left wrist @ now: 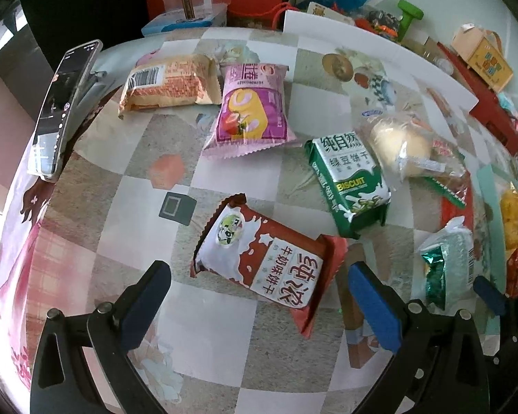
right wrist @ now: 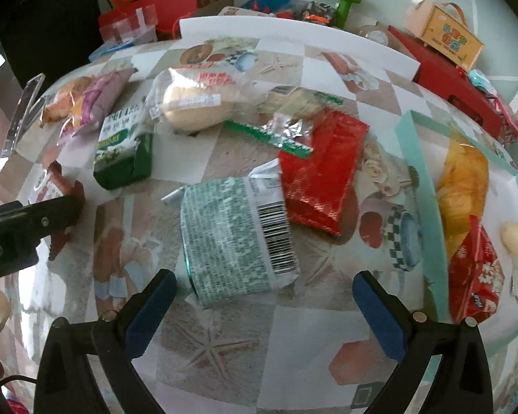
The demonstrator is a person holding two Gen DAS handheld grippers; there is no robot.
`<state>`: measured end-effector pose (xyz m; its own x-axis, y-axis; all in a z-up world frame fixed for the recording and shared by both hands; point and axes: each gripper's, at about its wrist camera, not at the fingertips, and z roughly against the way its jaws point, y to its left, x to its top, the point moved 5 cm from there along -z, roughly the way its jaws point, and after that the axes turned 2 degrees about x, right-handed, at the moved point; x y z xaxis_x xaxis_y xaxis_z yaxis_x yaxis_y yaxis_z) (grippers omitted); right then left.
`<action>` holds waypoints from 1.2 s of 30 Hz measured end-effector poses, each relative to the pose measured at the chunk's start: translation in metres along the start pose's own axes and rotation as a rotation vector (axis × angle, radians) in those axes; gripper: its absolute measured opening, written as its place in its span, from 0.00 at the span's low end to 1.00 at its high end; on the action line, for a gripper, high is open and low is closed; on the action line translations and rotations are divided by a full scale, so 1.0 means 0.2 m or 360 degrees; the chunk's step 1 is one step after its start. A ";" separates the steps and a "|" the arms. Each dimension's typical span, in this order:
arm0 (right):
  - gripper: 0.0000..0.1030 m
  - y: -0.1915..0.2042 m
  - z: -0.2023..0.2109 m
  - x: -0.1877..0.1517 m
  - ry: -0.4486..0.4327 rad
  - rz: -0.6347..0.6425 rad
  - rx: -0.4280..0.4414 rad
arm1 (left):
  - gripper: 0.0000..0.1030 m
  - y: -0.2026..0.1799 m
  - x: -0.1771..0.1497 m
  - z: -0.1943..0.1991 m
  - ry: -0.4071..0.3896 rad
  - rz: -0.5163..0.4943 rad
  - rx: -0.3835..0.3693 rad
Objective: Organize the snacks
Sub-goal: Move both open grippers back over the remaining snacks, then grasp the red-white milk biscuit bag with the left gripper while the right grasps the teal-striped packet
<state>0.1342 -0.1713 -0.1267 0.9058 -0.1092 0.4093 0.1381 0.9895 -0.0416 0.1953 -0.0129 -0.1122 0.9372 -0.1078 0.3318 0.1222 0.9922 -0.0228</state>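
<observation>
My left gripper (left wrist: 259,305) is open just above the table, and a red-and-white milk biscuit packet (left wrist: 266,255) lies flat right ahead of its fingers, untouched. Beyond lie a green biscuit packet (left wrist: 348,179), a purple cake packet (left wrist: 248,110), an orange packet (left wrist: 169,82) and wrapped bread (left wrist: 404,145). My right gripper (right wrist: 266,312) is open too, with a green-and-white packet (right wrist: 238,234) lying barcode-up just in front of its fingers. A red foil packet (right wrist: 321,172) rests beside that one. A teal tray (right wrist: 418,179) on the right holds a yellow packet (right wrist: 462,186) and a red packet (right wrist: 473,269).
A phone on a stand (left wrist: 62,110) is at the table's left edge. A white board (right wrist: 293,31), a red box (right wrist: 449,76), a small carton with a handle (right wrist: 445,38) and a green dumbbell (right wrist: 345,3) crowd the back. The left gripper (right wrist: 34,220) shows at the left.
</observation>
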 end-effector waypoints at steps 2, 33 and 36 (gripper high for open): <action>1.00 0.01 0.00 0.00 -0.0013 0.0020 -0.0006 | 0.99 -0.01 0.00 -0.02 0.0004 -0.0018 0.0009; 0.54 0.05 0.04 0.07 -0.0175 0.0047 0.0069 | 0.70 -0.09 0.05 -0.05 -0.0065 -0.0143 0.0014; 0.54 0.04 0.06 0.07 -0.0181 0.0038 0.0075 | 0.70 -0.11 0.03 0.00 -0.0087 -0.0137 0.0006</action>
<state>0.1441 -0.1640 -0.1109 0.8571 -0.0771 0.5093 0.0958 0.9953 -0.0106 0.1974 -0.0357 -0.1103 0.9040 -0.1894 0.3833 0.2004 0.9796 0.0113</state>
